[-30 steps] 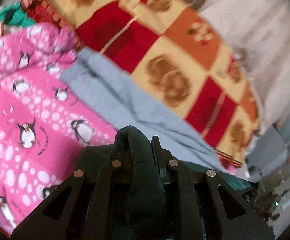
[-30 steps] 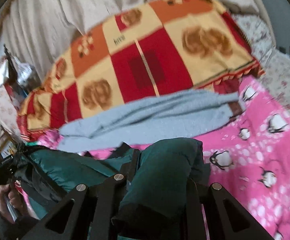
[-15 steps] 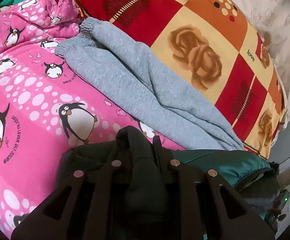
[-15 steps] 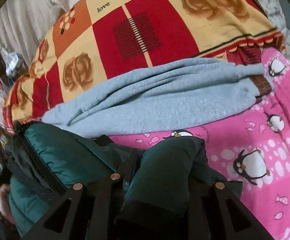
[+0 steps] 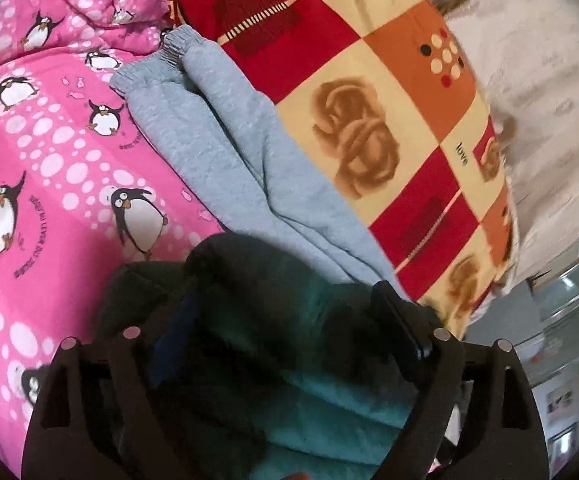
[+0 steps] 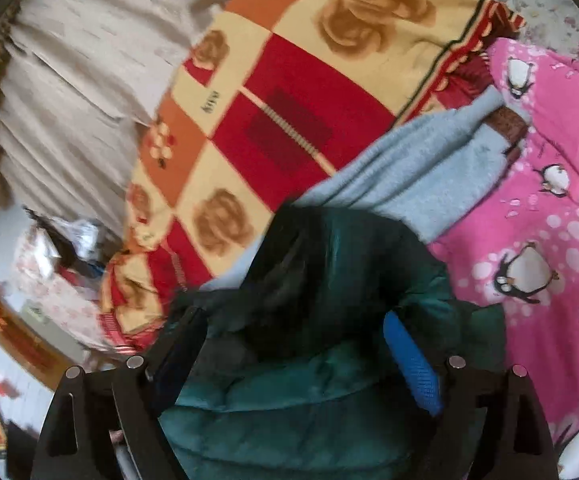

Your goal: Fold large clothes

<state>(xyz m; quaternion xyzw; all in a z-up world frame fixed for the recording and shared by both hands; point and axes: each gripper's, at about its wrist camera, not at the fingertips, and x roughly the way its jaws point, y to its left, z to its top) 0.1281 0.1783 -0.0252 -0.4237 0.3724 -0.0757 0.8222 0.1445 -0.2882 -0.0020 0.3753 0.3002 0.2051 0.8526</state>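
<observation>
A dark green padded jacket [image 5: 301, 412] lies bunched on the bed right in front of both cameras. My left gripper [image 5: 281, 308] has its jaws opening wide. The jacket's fold sits loose between them, and the pads do not press on it. My right gripper [image 6: 293, 320] is opening too, its blue pad [image 6: 409, 364] standing clear of the jacket [image 6: 329, 264], which fills the gap. The jacket hides most of the left finger's pad in the left wrist view.
Grey sweatpants [image 5: 229, 152] [image 6: 429, 168] lie stretched out just beyond the jacket. Under them is a pink penguin bedcover [image 5: 49, 168] [image 6: 549, 220]. Behind lies a red and yellow checked blanket [image 5: 369, 100] [image 6: 289, 100], then a beige curtain [image 5: 537, 80] [image 6: 69, 80].
Both grippers were shut on folds of the green jacket; now both sets of jaws have spread wide and let the fabric go. Both views have rolled and dropped closer to the bed.
</observation>
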